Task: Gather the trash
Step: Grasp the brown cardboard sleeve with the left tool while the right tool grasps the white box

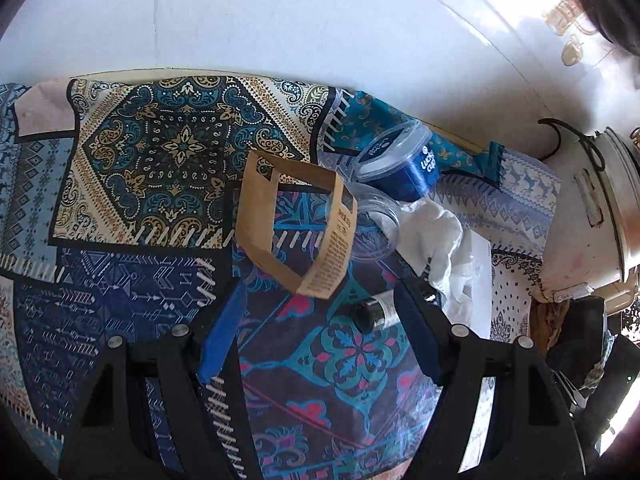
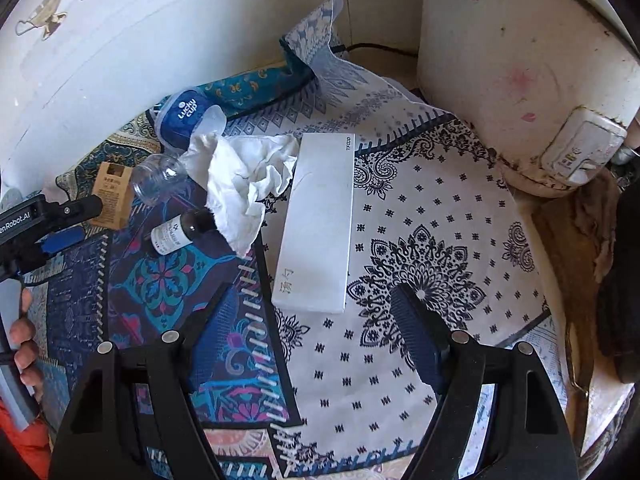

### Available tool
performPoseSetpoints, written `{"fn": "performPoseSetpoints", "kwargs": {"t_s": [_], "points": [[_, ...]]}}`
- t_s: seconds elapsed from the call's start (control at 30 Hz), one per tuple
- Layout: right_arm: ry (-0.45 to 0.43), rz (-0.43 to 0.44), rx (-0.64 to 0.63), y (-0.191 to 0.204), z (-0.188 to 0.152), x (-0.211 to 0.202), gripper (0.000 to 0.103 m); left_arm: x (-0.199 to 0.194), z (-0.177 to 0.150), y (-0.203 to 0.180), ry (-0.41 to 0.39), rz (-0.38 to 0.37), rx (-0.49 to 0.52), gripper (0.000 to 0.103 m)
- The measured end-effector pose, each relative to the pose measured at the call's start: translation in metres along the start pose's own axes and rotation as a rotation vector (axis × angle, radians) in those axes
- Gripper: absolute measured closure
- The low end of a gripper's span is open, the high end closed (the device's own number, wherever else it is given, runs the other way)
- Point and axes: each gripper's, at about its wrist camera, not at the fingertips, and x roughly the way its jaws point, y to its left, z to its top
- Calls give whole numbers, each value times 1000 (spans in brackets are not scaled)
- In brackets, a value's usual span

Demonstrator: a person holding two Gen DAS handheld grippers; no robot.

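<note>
Trash lies on a patterned cloth. An open brown cardboard sleeve (image 1: 296,224) (image 2: 114,194) lies just ahead of my open, empty left gripper (image 1: 320,308). Beside it are a clear plastic cup (image 1: 374,226) (image 2: 160,178), a blue "Lucky Cup" tub (image 1: 400,164) (image 2: 182,118), a crumpled white tissue (image 1: 434,236) (image 2: 244,184), a small dark bottle (image 1: 376,312) (image 2: 180,232) and a long white box (image 2: 318,220). My right gripper (image 2: 316,312) is open and empty, hovering over the near end of the white box. The left gripper also shows at the left edge of the right wrist view (image 2: 52,224).
A white wall (image 1: 280,12) runs behind the cloth. A large white appliance (image 2: 520,72) with a cord stands at the right. A brown rag (image 2: 580,232) lies beside it. The patterned cloth (image 2: 420,240) spreads under everything.
</note>
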Motion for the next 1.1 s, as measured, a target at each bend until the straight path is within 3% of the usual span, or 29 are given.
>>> {"fn": "performPoseSetpoints", "kwargs": {"t_s": [0.27, 0.43, 0.5, 0.57, 0.6, 0.67, 0.87, 1.1], "points": [[44, 21, 25, 3, 17, 40, 27, 30, 12, 12, -21, 31, -68, 28], [56, -1, 44, -2, 21, 54, 28, 31, 12, 14, -69, 84, -47, 43], [44, -11, 58, -5, 22, 55, 33, 30, 13, 16, -79, 85, -36, 48], [36, -39, 40, -5, 24, 56, 47, 27, 12, 14, -89, 90, -14, 57], [34, -48, 28, -5, 24, 56, 52, 26, 11, 12, -93, 93, 0, 72], [33, -53, 17, -6, 25, 56, 55, 22, 8, 12, -88, 106, 25, 73], [15, -42, 46, -28, 16, 39, 55, 0, -5, 15, -111, 122, 32, 78], [-22, -5, 4, -41, -10, -12, 55, -47, -33, 3, -172, 152, -2, 82]]}}
